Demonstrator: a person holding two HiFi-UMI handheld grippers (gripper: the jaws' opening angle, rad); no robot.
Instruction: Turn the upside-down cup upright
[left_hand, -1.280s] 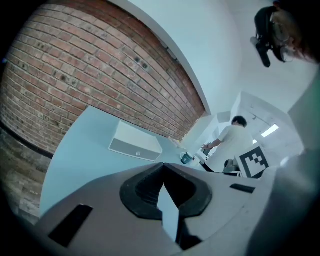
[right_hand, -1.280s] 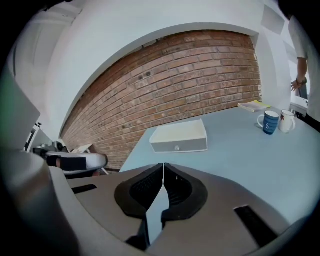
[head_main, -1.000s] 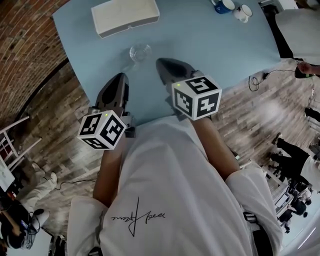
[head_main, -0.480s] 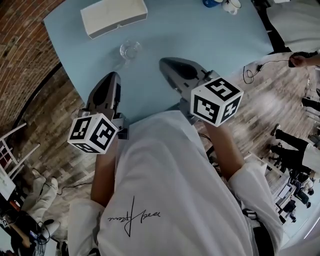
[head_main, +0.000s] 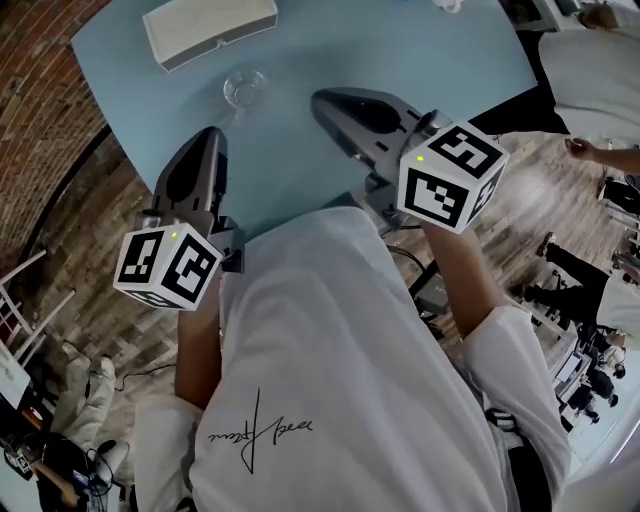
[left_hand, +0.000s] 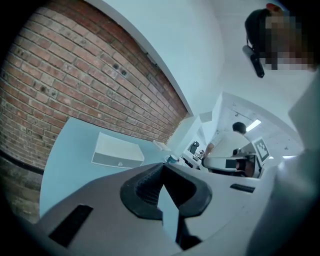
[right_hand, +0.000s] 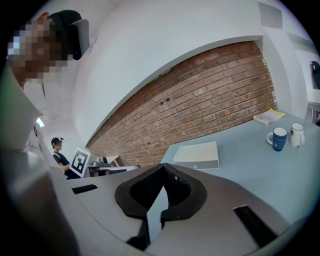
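Ahead of the left tool (head_main: 208, 138), apart, stands the glass cup (head_main: 245, 88).

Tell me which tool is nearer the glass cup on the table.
Left, narrowly. In the head view the left tool ends just below-left of the glass cup; the right tool sits further off to its right. Neither touches it.

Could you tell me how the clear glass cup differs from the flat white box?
The clear glass cup is transparent and round; the flat white box is opaque and rectangular. The cup is much smaller than the box. On the light blue table, the cup sits nearer the front edge, the box farther back. Both rest on that table.
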